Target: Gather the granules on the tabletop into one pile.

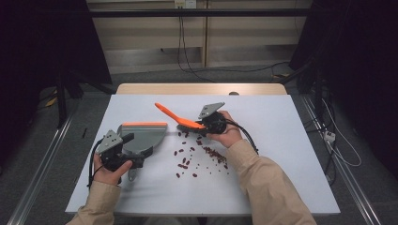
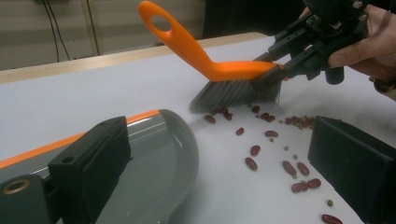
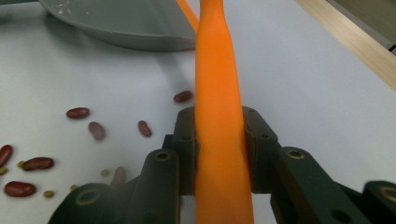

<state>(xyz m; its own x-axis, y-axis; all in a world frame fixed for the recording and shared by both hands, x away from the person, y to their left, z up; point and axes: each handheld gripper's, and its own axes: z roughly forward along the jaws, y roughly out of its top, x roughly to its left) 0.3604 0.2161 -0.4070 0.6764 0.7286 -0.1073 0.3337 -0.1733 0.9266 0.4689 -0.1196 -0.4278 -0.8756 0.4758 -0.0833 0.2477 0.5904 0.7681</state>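
Orange brush [image 1: 174, 116] over scattered beans [image 1: 197, 157]

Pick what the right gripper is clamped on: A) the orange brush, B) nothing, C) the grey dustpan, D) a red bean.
A: in the right gripper view the right gripper has its jaws pressed on both sides of the orange brush.

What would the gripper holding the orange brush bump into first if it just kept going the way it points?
Probably the grey dustpan. The right gripper, shut on the orange brush, looks along its handle toward the pan's rim, past scattered red beans. Depth is hard to judge.
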